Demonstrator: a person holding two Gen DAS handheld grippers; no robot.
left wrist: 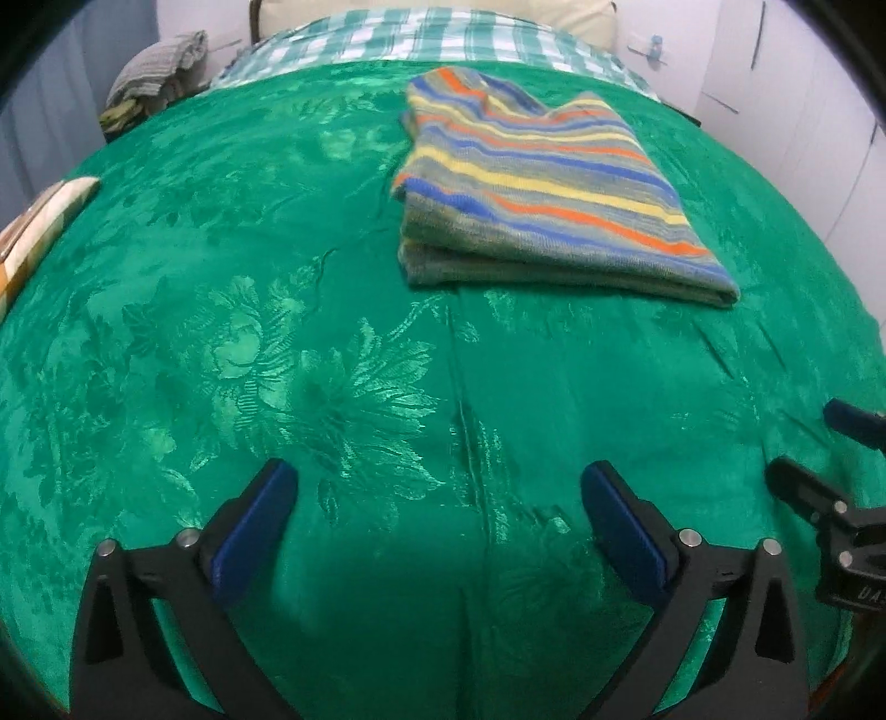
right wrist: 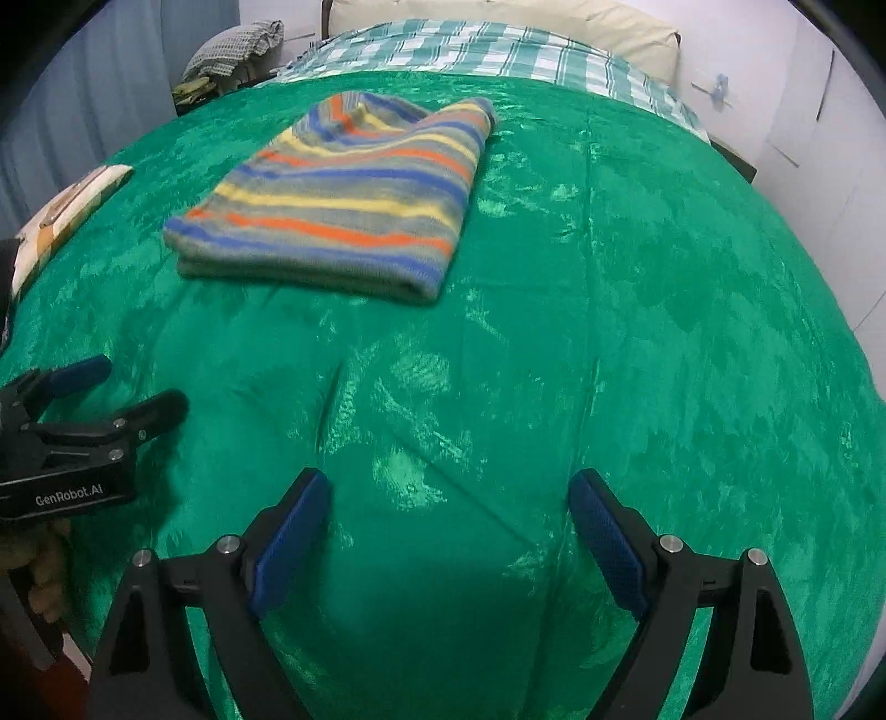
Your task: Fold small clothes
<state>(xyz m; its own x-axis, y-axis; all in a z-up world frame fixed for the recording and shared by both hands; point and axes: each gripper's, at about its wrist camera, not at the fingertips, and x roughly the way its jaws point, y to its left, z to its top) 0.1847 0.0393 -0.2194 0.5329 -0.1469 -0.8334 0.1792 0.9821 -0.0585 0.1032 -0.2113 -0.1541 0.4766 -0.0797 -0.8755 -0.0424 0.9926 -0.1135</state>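
Striped knit garment [left wrist: 545, 183] folded into a thick stack, lying toward the far half of the green floral bedspread [left wrist: 266, 343], well short of the checked sheet [left wrist: 443, 39] and cream pillow [right wrist: 581, 25] at the head of the bed. Left tongs [left wrist: 440, 493] and right tongs [right wrist: 448, 498] both spread wide, pinching nothing, hovering near the bed's front edge, well apart from the garment. Likely trouble from here — a grab at only the top layer peeling the stack open, or dragging the slick, creased bedspread along with it and skewing the fold.
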